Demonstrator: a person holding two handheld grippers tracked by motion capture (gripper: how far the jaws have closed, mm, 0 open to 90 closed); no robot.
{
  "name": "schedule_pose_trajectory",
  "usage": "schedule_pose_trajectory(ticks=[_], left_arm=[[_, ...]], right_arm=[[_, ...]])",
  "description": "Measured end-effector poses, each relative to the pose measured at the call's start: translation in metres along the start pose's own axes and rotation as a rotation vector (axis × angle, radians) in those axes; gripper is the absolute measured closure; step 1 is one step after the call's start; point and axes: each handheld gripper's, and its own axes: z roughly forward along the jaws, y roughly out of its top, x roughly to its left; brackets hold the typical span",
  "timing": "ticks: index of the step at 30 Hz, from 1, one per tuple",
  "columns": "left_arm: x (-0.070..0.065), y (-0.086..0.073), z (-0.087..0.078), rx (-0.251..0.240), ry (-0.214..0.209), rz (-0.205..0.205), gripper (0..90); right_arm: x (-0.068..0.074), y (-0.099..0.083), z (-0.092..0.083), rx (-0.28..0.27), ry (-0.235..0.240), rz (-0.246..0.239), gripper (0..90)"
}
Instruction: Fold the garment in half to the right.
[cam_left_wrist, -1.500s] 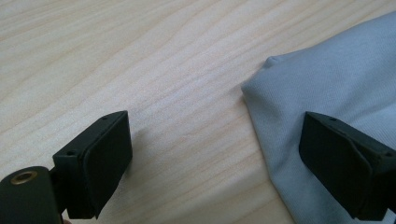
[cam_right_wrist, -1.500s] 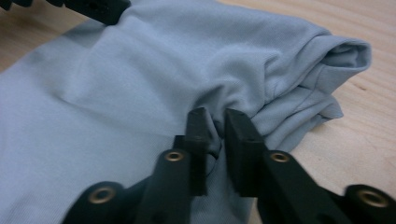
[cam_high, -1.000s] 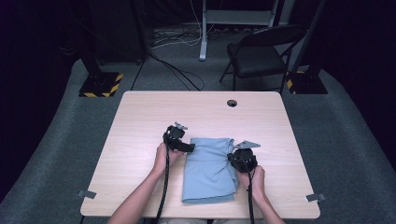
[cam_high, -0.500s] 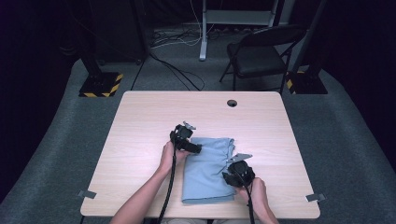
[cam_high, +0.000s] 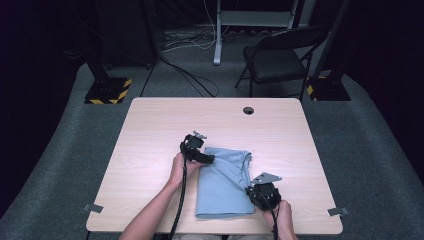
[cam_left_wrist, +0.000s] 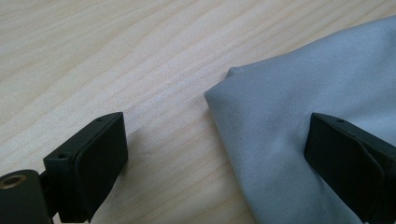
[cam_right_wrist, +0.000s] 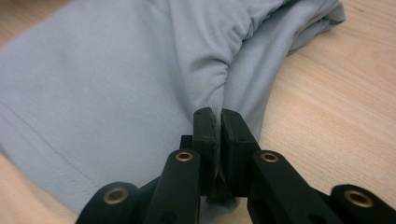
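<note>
A folded light blue shirt (cam_high: 223, 186) lies on the wooden table (cam_high: 160, 130), toward the front. My left gripper (cam_high: 208, 159) rests at its far left corner. In the left gripper view it (cam_left_wrist: 215, 154) stands open, one jaw over bare wood and the other over the shirt (cam_left_wrist: 303, 84). My right gripper (cam_high: 251, 192) is at the shirt's right edge. In the right gripper view it (cam_right_wrist: 219, 116) has just been closing and is now shut on a bunched fold of the shirt (cam_right_wrist: 116, 84), with the fabric puckering up from the jaws.
A round cable hole (cam_high: 248, 110) sits near the table's far edge. Tape marks (cam_high: 92, 208) lie at the front corners. Beyond the table are a folding chair (cam_high: 280, 55), floor cables and a stand base with yellow-black stripes (cam_high: 107, 91).
My right gripper has slid toward the person along the shirt's right edge and pinched a fold. The left gripper has barely moved.
</note>
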Motion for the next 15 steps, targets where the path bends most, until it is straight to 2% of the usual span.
schedule_pose_trajectory(ticks=[2, 3, 4, 6, 8, 12, 13, 14, 15], left_arm=[[0.0, 0.0, 0.0, 0.001, -0.002, -0.002, 5.9], [0.001, 0.0, -0.001, 0.002, -0.006, -0.007, 5.9], [0.002, 0.0, -0.002, 0.001, -0.009, -0.013, 5.9], [0.004, -0.002, -0.011, -0.013, -0.006, -0.024, 5.5], [0.003, -0.004, -0.024, -0.033, -0.004, -0.015, 5.7], [-0.016, -0.019, -0.049, -0.049, -0.039, 0.054, 5.9], [-0.028, -0.028, -0.051, -0.016, -0.056, 0.113, 6.0], [-0.028, -0.028, -0.051, -0.016, -0.056, 0.113, 6.2], [-0.033, -0.032, -0.049, 0.006, -0.048, 0.146, 6.2]], right_arm=[[-0.002, -0.001, 0.007, 0.017, 0.004, -0.007, 78.7], [-0.003, 0.0, 0.009, 0.022, 0.005, -0.008, 68.6], [-0.005, 0.002, 0.008, 0.025, -0.007, -0.007, 63.9], [-0.008, 0.006, 0.002, -0.003, -0.006, 0.004, 60.2], [-0.009, 0.01, -0.004, -0.035, -0.031, -0.002, 57.3], [-0.009, 0.024, 0.001, -0.07, -0.053, -0.024, 48.7], [-0.009, 0.031, 0.012, -0.077, -0.052, -0.019, 47.3], [-0.009, 0.031, 0.012, -0.077, -0.052, -0.019, 47.3], [-0.01, 0.033, 0.02, -0.057, -0.05, -0.026, 47.6]])
